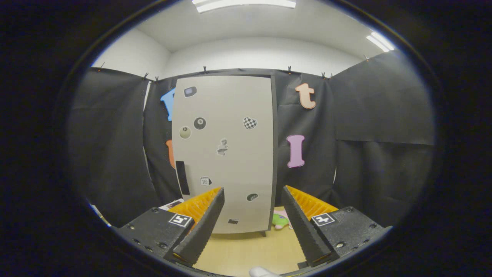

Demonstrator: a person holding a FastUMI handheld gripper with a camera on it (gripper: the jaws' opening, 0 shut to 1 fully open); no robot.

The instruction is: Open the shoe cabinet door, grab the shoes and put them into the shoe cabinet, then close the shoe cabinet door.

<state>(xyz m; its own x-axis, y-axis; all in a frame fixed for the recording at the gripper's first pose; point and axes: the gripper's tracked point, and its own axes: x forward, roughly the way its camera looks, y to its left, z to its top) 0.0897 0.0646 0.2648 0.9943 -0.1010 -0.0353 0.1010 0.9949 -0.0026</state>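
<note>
A tall pale grey shoe cabinet (226, 154) stands ahead against the black cloth, its door closed and dotted with several small stickers. A dark vertical handle (182, 177) runs along the door's left edge, low down. My gripper (251, 196) is open with nothing between its fingers, held some way back from the cabinet and pointed at its lower half. A small pink and green item (280, 220) lies on the floor by the cabinet's right foot, partly behind my right finger; I cannot tell whether it is a shoe. A white object (261, 272) peeks in just below the fingers.
The light wooden floor (246, 250) stretches from the fingers to the cabinet's base. Black cloth walls (376, 154) close in on both sides and behind the cabinet. A flat white item (173, 204) lies on the floor behind my left finger.
</note>
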